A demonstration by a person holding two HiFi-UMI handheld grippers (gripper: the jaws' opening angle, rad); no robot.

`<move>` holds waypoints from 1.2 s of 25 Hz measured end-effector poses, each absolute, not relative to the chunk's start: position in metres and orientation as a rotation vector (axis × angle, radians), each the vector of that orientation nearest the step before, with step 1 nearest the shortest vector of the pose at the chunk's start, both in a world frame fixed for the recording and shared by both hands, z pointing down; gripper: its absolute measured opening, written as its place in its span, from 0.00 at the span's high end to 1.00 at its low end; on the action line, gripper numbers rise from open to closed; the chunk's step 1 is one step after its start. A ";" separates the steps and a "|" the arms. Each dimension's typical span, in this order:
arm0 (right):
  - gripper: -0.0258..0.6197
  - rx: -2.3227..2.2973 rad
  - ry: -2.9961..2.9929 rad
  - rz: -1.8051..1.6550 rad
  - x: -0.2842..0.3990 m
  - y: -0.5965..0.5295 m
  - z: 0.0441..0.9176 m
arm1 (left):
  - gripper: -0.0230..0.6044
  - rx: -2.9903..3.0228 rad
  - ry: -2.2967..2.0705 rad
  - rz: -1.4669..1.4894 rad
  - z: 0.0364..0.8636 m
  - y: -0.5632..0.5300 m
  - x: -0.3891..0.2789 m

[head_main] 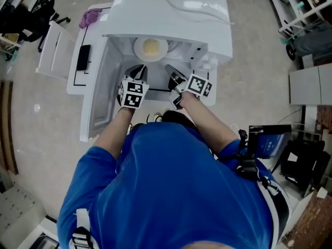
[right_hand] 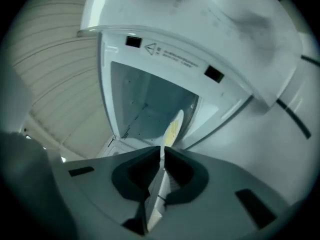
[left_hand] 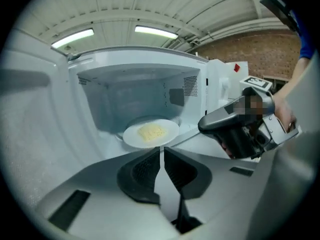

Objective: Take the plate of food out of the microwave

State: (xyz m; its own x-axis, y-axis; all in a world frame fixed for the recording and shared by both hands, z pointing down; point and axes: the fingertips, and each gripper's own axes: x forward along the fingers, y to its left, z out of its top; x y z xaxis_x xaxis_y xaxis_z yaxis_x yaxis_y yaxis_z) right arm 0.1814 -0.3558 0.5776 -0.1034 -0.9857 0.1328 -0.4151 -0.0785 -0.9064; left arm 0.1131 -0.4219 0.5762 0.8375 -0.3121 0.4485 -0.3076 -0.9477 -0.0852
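Your plate (head_main: 150, 48) sits inside the open microwave (head_main: 171, 9), untouched. Left claw (head_main: 137, 72) and right claw (head_main: 174, 73) hover at its mouth, both clenched on nothing, likely lined up for a two-sided lift.

mw cavity (left_hand: 131, 101): front open | door (head_main: 98, 102): swung left, clear

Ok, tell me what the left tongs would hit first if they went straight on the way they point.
Most likely the near rim of the plate of food, sitting inside the open microwave straight ahead of the left tongs; depth is hard to judge.
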 end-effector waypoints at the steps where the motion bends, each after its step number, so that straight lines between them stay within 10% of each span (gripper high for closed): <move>1: 0.92 -1.507 1.522 -1.184 0.183 -0.361 0.582 | 0.90 -3.028 0.538 -0.747 0.576 -0.424 0.109; 11: 0.74 -1.344 1.287 -1.329 0.182 -0.404 0.608 | 0.95 -3.094 0.665 -0.792 0.577 -0.430 0.081; 30: 0.82 -1.353 1.094 -1.387 0.189 -0.425 0.626 | 0.95 -3.087 0.679 -0.815 0.577 -0.432 0.065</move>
